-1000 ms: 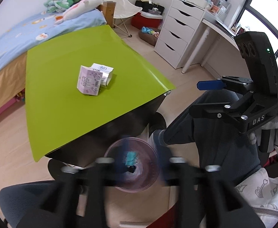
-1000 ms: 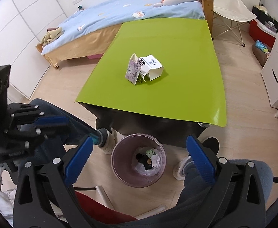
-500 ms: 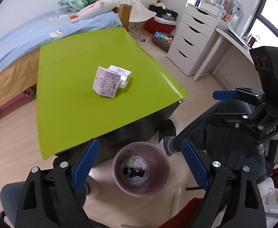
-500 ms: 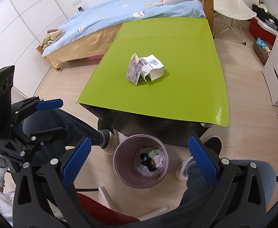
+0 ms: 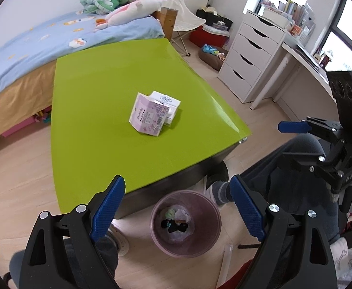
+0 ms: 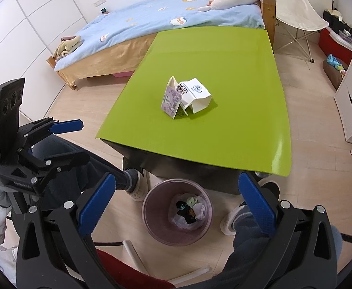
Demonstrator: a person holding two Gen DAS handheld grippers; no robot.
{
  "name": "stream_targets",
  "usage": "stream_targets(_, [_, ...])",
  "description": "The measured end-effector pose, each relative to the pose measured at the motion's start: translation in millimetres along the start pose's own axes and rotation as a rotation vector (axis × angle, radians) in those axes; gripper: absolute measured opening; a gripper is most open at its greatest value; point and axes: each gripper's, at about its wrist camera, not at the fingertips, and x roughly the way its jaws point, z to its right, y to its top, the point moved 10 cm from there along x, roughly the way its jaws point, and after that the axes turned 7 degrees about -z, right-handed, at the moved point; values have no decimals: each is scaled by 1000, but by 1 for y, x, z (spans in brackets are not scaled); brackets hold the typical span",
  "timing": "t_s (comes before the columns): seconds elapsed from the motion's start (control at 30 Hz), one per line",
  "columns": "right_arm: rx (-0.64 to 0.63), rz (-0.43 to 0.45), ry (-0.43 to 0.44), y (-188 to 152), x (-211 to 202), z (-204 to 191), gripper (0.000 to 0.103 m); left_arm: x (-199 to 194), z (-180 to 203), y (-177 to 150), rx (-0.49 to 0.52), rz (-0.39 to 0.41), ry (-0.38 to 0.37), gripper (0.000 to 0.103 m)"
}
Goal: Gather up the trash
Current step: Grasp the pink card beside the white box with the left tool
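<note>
Green, glossy and wide, the table (image 5: pixel 91 125) stood before me with a white carton (image 6: pixel 196 95) and a purple-printed carton (image 6: pixel 171 101) leaning together near its middle. On the floor at its near edge sat the pink trash bin (image 6: pixel 151 221), with crumpled scraps inside. My left gripper (image 5: pixel 176 207) and right gripper (image 6: pixel 176 200) both hung above it, jaws spread wide and grasping nothing.
</note>
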Motion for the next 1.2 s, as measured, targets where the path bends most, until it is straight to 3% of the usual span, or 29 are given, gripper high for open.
stream_targets(0.43, [1, 7, 3, 17, 6, 5, 100, 35, -32, 66, -81, -59, 18, 85])
stream_targets(0.8, [11, 5, 5, 21, 10, 10, 100, 93, -60, 113, -172, -193, 72, 85])
stream_targets(1.1, [13, 1, 10, 20, 13, 12, 100, 132, -77, 108, -227, -305, 128, 85])
stream_targets(1.2, [15, 1, 13, 21, 14, 12, 100, 133, -81, 103, -238, -312, 133, 74])
